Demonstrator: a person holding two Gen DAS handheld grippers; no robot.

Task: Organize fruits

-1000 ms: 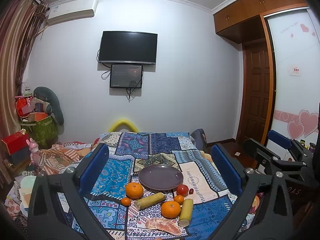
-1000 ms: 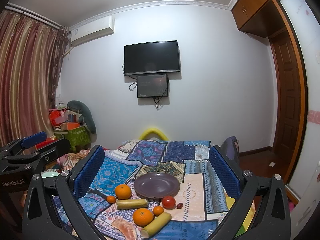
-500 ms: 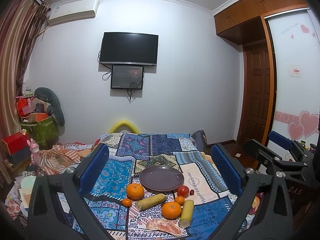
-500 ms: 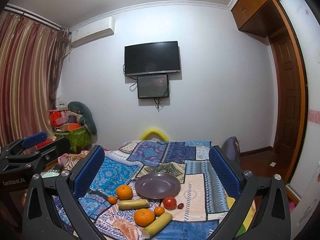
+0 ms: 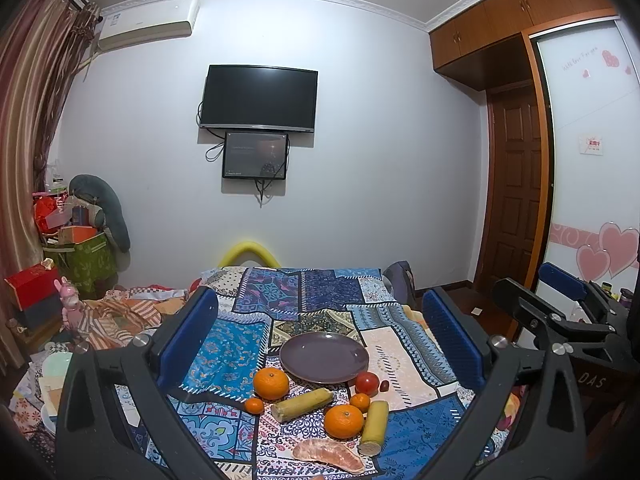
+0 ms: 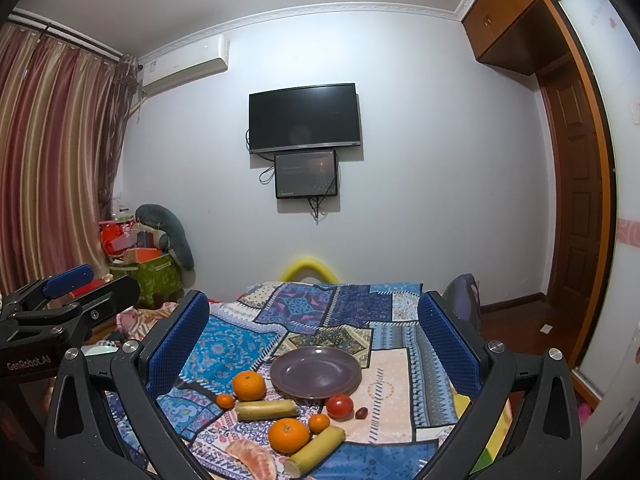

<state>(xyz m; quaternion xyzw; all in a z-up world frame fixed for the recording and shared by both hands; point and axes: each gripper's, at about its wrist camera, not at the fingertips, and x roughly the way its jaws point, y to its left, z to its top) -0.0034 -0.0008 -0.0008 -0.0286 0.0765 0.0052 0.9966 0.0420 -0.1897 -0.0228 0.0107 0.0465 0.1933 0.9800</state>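
An empty purple plate lies on a patchwork cloth. In front of it lie two big oranges, two small oranges, a red tomato, a small dark fruit, two yellow-green stalk pieces and a peeled citrus piece. My left gripper is open and empty, above and short of the fruit. My right gripper is open and empty likewise.
The right gripper's body shows at the right of the left wrist view; the left one's body shows at the left of the right wrist view. Clutter, boxes and a green bin stand left. A yellow foam arch is behind the table. A wooden door is right.
Both views have drifted slightly, so the fruit sits a touch lower and nearer. Nothing on the cloth has moved and both grippers stay open.
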